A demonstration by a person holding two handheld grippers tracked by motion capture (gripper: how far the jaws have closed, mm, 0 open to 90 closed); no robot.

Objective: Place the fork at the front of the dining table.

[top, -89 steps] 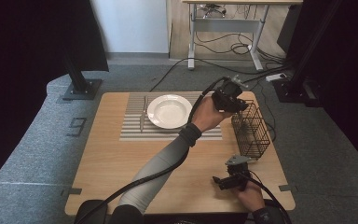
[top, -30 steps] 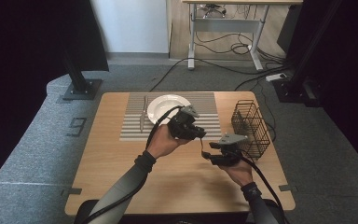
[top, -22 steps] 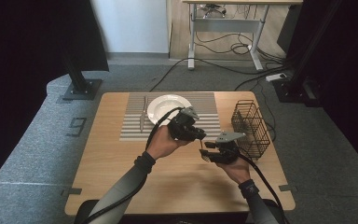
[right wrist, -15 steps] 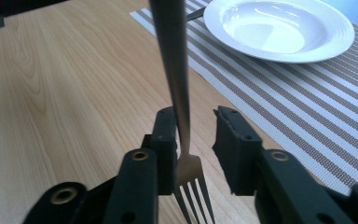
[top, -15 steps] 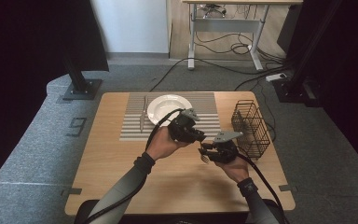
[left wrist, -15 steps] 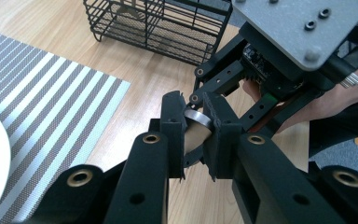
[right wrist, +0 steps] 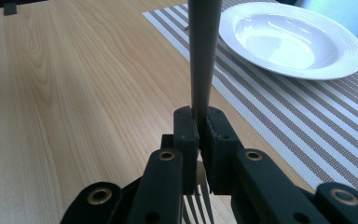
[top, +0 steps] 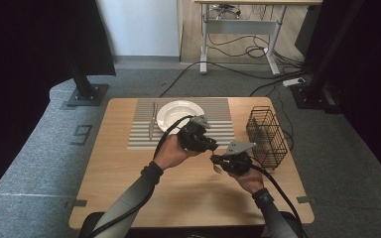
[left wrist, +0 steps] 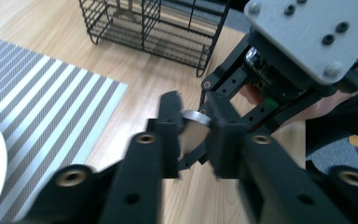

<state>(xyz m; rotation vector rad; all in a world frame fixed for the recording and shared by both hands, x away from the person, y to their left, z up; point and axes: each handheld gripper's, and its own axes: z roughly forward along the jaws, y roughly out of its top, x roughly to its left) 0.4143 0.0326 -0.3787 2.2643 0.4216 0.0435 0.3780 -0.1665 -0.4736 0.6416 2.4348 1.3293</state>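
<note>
the right gripper (right wrist: 198, 130) has its jaws clamped on the handle of a metal fork (right wrist: 204, 60), tines showing below the pads. the left gripper (left wrist: 195, 135) has just been opening, its pads slightly apart around the handle's end. the fork is above the wooden table (top: 129, 183), between a white plate (top: 178, 113) on a striped mat (top: 141, 134) and a black wire basket (top: 267, 136).
</note>
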